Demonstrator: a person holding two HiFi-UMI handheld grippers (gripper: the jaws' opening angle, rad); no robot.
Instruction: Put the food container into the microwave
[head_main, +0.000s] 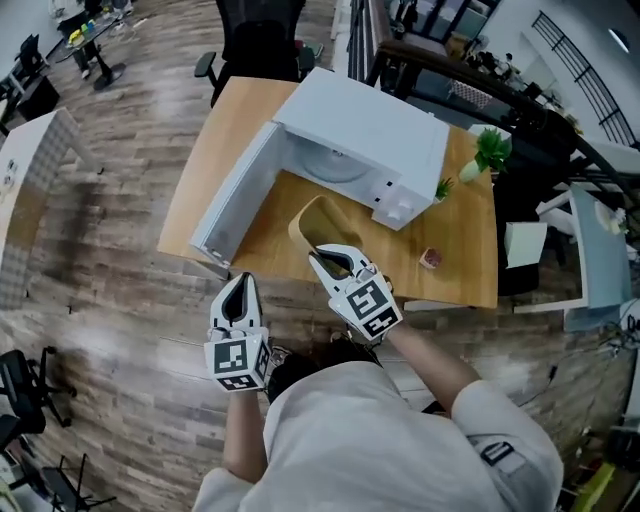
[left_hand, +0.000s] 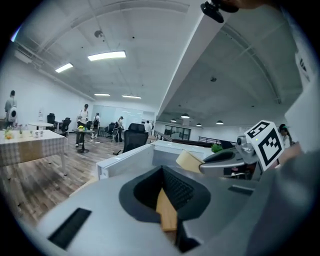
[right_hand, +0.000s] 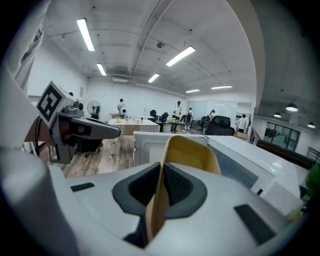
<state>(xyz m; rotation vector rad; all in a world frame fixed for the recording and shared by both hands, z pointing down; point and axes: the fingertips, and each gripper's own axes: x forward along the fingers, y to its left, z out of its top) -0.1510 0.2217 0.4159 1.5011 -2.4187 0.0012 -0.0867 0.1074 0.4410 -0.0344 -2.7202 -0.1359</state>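
Right gripper (head_main: 325, 258) is clamped on the container (head_main: 315, 222). In the right gripper view its jaws pinch the tan wall (right_hand: 192, 150) edge-on, with the rim standing up past the tips. The container hangs just over the table (head_main: 460, 250), right in front of the microwave (head_main: 370, 130) opening but not inside it. The door (head_main: 235, 205) is swung wide to the left.

Left gripper (head_main: 241, 285) sits lower, at the near table edge by the door's end, holding nothing. In its own view the jaws are drawn together, and only a thin wood-coloured sliver shows between them, looks like the table. That view also catches the right gripper (left_hand: 225, 157) off to the side with the container (left_hand: 189, 161) poking out past it.

On the right part of the table there's a small plant (head_main: 490, 150) beside the microwave and a little reddish thing (head_main: 431, 258) near the front edge, can't tell what it is.
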